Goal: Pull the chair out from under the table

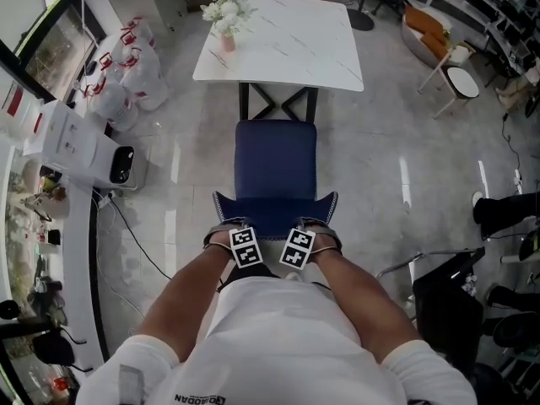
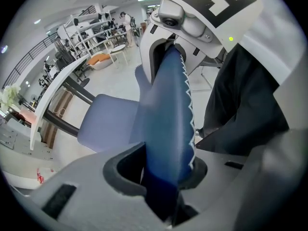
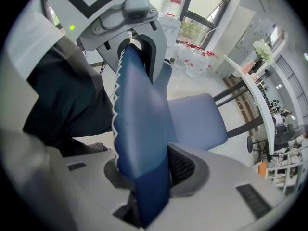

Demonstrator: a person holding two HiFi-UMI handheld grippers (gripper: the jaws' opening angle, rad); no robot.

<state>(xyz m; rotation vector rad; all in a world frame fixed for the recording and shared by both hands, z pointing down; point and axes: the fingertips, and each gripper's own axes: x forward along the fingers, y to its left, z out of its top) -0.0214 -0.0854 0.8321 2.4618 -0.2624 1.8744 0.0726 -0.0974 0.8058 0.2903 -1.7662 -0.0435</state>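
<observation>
Just off the near edge of the tabletop (image 1: 287,45) the chair (image 1: 274,167) sits w/ seat clear, left gripper (image 2: 166,170) & right gripper (image 3: 144,177) jaws clamped on its backrest (image 1: 274,211), so pull looks mostly done.

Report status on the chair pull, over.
Jaws clamped on chair backrest, left gripper and right gripper both. Chair seat clear of table edge. Floor behind hidden by person's body.

Chair (image 1: 275,163) is placed just before the table (image 1: 287,45), between it and the person (image 1: 278,344). Vase (image 1: 226,19) is set on the table's far left corner. Bags (image 1: 126,74) are piled left of the table. Left gripper (image 1: 237,229) and right gripper (image 1: 307,229) are clamped side by side on the backrest (image 1: 275,212).
</observation>
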